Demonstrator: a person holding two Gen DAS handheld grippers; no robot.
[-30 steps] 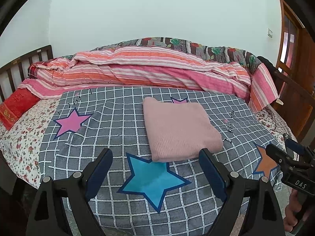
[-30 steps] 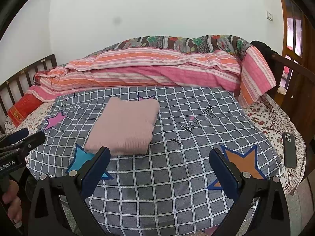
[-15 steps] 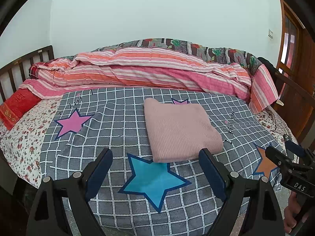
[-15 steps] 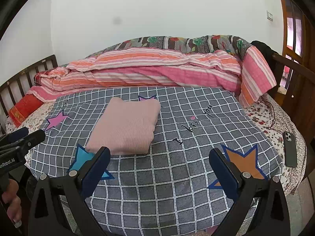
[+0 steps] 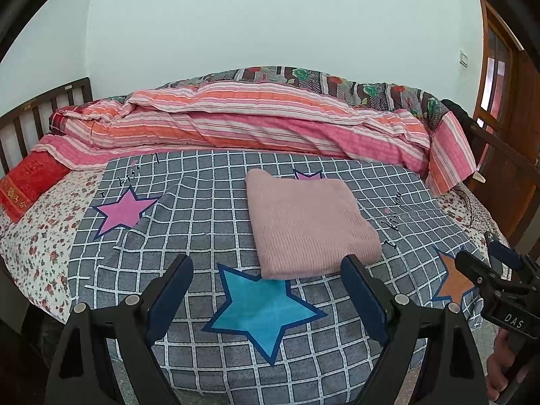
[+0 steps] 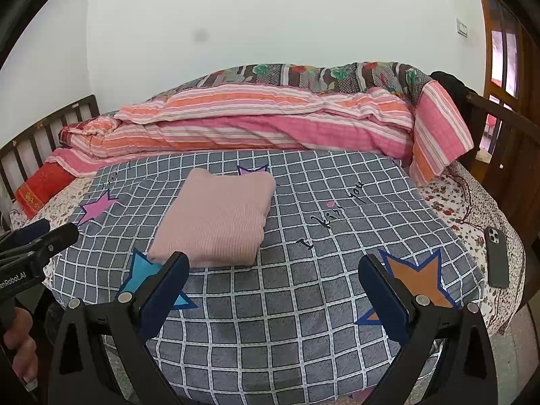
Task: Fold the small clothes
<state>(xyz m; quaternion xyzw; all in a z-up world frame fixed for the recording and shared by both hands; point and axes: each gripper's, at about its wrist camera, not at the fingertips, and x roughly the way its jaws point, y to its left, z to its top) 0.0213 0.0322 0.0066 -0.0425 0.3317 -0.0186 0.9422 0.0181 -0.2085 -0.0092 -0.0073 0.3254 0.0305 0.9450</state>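
Both tongs, left lettered "DAS", right, wide and empty above "I kiss you" bedspread.

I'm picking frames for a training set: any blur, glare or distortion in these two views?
Left wrist view: sharp, soft even daylight, no glare; fisheye bends the bed edge and pink folded garment, dark corners. Right wrist view: equally sharp, same bending; a grey smudge shows against the wall, lens or wall unclear; the window is bright.

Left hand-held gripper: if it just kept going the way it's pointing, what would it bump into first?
Probably the grey checked blanket, near the blue star between the open left hand-held gripper jaws. The folded pink garment lies just beyond; depth is hard to judge.
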